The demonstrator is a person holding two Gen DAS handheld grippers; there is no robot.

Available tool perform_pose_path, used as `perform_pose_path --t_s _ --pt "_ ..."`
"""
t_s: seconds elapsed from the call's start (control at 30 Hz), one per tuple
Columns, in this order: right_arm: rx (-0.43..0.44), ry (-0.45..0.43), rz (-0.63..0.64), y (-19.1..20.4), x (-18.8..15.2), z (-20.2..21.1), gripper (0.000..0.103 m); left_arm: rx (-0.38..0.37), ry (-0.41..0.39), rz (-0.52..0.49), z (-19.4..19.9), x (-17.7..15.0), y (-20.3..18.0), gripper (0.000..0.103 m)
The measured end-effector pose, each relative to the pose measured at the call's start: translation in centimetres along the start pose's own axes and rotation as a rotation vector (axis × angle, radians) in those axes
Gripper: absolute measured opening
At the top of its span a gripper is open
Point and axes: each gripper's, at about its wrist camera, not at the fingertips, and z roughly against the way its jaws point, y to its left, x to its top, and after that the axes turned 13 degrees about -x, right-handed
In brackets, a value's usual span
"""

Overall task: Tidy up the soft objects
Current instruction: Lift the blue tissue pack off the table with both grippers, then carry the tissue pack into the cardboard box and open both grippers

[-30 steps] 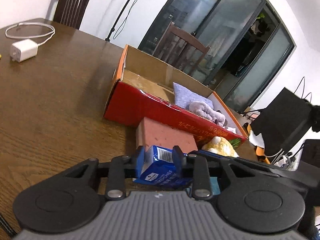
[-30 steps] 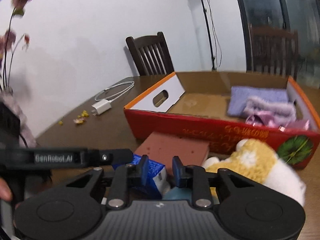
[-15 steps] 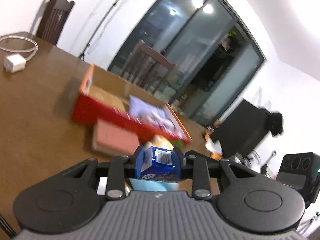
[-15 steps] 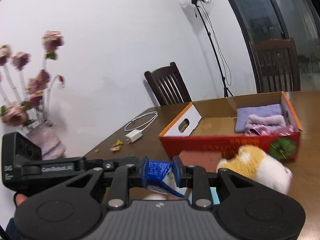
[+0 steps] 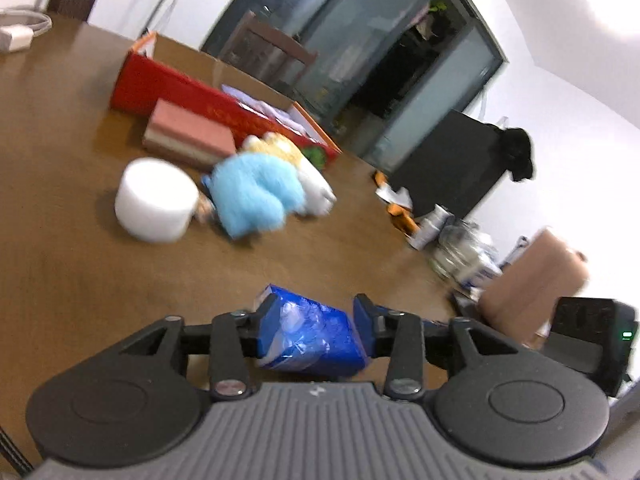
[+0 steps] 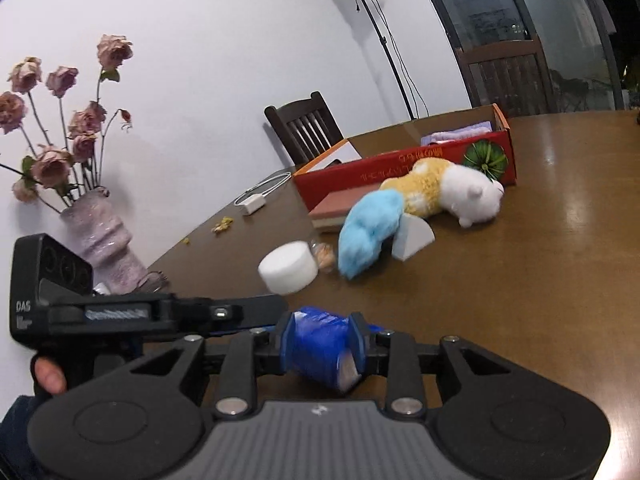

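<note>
A blue tissue pack [image 5: 310, 334] is held between both grippers, above the near part of the table. My left gripper [image 5: 312, 320] is shut on one end of it; my right gripper [image 6: 320, 340] is shut on the other end [image 6: 316, 346]. On the table lie a white foam cylinder [image 5: 154, 200], a fluffy light-blue toy [image 5: 256, 196], a yellow-and-white plush [image 6: 452, 192] and a pink sponge block [image 5: 188, 134]. The red cardboard box [image 6: 404, 168] behind them holds folded purple cloths [image 6: 456, 136].
A white wedge [image 6: 412, 236] lies by the blue toy. A vase of dried roses [image 6: 100, 236] stands at the table's left edge. A charger and cable [image 6: 260, 196] lie near the far chair [image 6: 304, 128]. Clutter and a brown box [image 5: 532, 280] stand at the right.
Both grippers have pulled back and away from the pile with the blue pack held between them. The foam cylinder, blue toy and plush now lie uncovered farther ahead.
</note>
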Motion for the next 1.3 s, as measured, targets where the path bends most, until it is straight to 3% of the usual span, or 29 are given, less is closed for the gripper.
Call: perform_pose_path --t_s 0.07,0.33,0.53,0.7,0.87,1.03,1.2,1.3 --pt "-0.009 -0.008 -0.011 -0.1 -0.5 0.8 0.036 0.013 0.001 -0.032 0.8 -0.7 -0.7 0.049" --pt "-0.049 0.034 -0.090 -1.4 -1.2 0.1 0.037 0.093 0.007 -0.021 -0.6 -0.5 0.0 0.049" --pt "-0.047 0.094 -0.123 -1.7 -1.5 -1.9 0.034 0.077 0.068 0.008 -2.1 -0.5 1.4 0.033" --pt "-0.050 0.064 -0.097 -1.2 0.0 -2.0 0.030 0.028 0.015 -0.019 -1.5 1.3 0.5 0.030" --pt "-0.037 -0.055 -0.026 -0.6 6.6 -2.5 0.030 -0.012 -0.061 -0.078 -2.1 7.9 0.3 0.030" --pt "-0.041 -0.130 0.063 -0.4 16.0 -7.9 0.030 0.041 -0.130 -0.135 -4.9 16.8 2.1 0.030" --pt "-0.042 -0.090 0.065 -1.1 25.1 -17.5 0.030 0.107 -0.078 -0.069 -9.9 26.1 7.7 0.030" --pt "-0.072 -0.001 0.036 -2.3 29.6 -25.1 0.030 0.189 -0.024 -0.018 -14.2 30.4 12.4 0.030"
